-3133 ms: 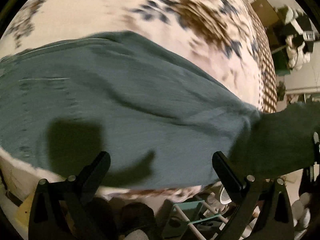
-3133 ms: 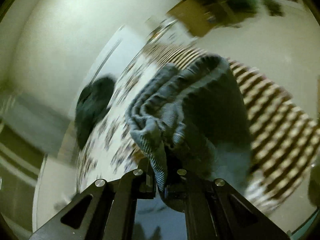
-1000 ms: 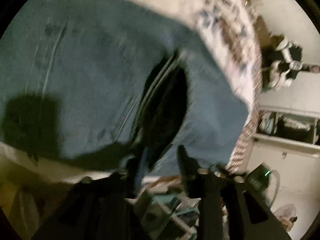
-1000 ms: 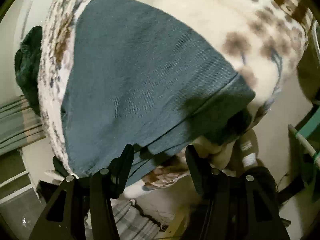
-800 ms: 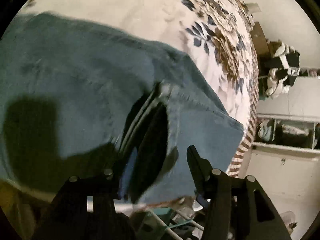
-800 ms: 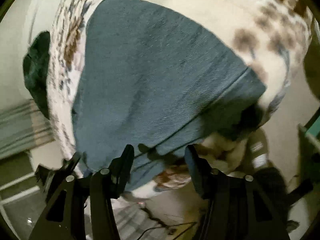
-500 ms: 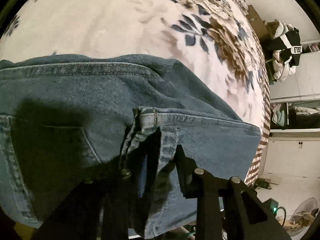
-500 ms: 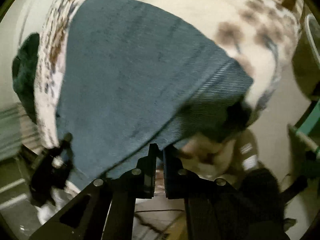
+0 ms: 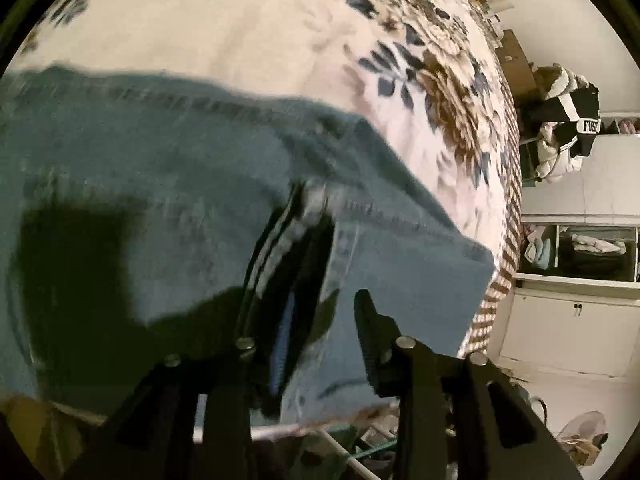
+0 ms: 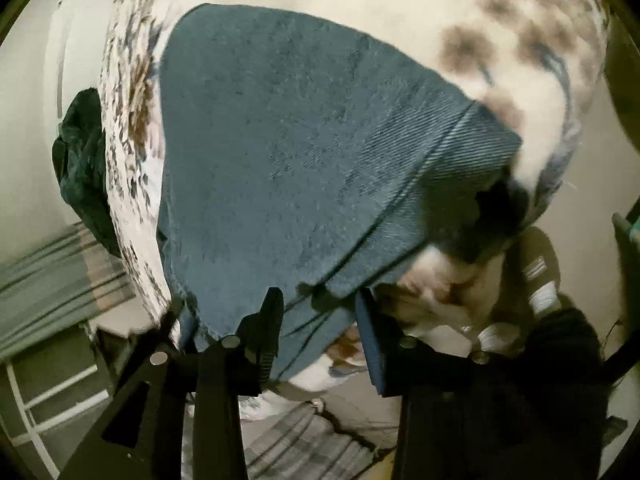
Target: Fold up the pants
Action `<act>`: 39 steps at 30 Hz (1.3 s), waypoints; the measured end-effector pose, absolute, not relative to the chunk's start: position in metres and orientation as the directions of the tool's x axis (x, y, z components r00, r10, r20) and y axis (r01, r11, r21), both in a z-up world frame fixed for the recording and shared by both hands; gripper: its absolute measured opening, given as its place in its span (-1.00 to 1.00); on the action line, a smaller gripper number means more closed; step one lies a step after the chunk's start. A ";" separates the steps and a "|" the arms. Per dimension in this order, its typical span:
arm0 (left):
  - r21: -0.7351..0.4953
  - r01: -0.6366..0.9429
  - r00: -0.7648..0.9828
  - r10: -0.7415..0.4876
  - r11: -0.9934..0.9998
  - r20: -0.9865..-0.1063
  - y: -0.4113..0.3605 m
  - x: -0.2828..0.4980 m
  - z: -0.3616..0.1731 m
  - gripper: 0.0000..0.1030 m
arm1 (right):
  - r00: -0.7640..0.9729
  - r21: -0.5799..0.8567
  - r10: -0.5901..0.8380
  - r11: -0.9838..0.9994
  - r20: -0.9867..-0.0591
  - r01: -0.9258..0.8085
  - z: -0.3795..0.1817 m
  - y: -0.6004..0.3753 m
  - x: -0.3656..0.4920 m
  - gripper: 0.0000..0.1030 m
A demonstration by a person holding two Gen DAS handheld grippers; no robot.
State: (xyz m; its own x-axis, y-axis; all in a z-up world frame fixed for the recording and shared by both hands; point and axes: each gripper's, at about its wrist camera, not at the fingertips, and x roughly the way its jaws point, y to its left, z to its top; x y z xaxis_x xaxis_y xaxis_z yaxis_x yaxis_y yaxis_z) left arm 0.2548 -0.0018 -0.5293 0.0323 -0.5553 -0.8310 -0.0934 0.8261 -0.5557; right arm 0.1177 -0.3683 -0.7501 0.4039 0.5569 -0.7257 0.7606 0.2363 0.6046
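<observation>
Jeans (image 9: 168,184) lie on the floral bedspread (image 9: 248,28). Left gripper (image 9: 310,300) and right gripper (image 10: 318,308) have just been opening; jaws stand part-open astride denim edges, unpinched. Denim judged heavy, limp, grippy; stitched hems best taken.

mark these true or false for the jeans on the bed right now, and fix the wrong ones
1. The jeans lie on a floral bedspread. True.
2. The right gripper is clamped shut on the denim. False: its jaws have just been opening, with the hem edge loose between them.
3. The jeans are black. False: blue denim.
4. The left gripper has its jaws apart around the waistband. True.
5. A dark green garment lies beyond the bed's edge. True.
</observation>
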 end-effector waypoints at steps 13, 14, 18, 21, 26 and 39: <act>-0.480 -0.087 0.160 -0.463 0.873 -0.872 0.008 0.234 -0.529 -0.27 | 0.215 0.430 0.408 0.562 -0.887 0.707 -0.725 -0.340 0.156 0.17; -0.483 -0.087 0.196 -0.460 0.871 -0.866 0.015 0.231 -0.522 -0.19 | 0.200 0.403 0.375 0.610 -0.905 0.682 -0.717 -0.335 0.161 0.33; -0.464 -0.117 0.312 -0.411 0.878 -0.857 0.056 0.220 -0.500 0.99 | 0.163 0.252 0.193 0.780 -0.968 0.573 -0.689 -0.311 0.180 0.84; -0.466 -0.257 0.360 -0.364 0.846 -0.859 0.105 0.205 -0.500 0.99 | 0.174 0.169 0.092 0.848 -0.980 0.502 -0.675 -0.286 0.196 1.00; -0.489 -0.541 0.422 -0.282 0.684 -0.861 0.198 0.161 -0.525 0.99 | 0.155 0.202 0.148 0.877 -0.977 0.436 -0.678 -0.241 0.227 1.00; -0.624 -0.513 0.606 -0.267 0.590 -0.750 0.241 0.168 -0.567 0.93 | 0.122 0.213 0.181 0.911 -0.976 0.352 -0.692 -0.176 0.268 1.00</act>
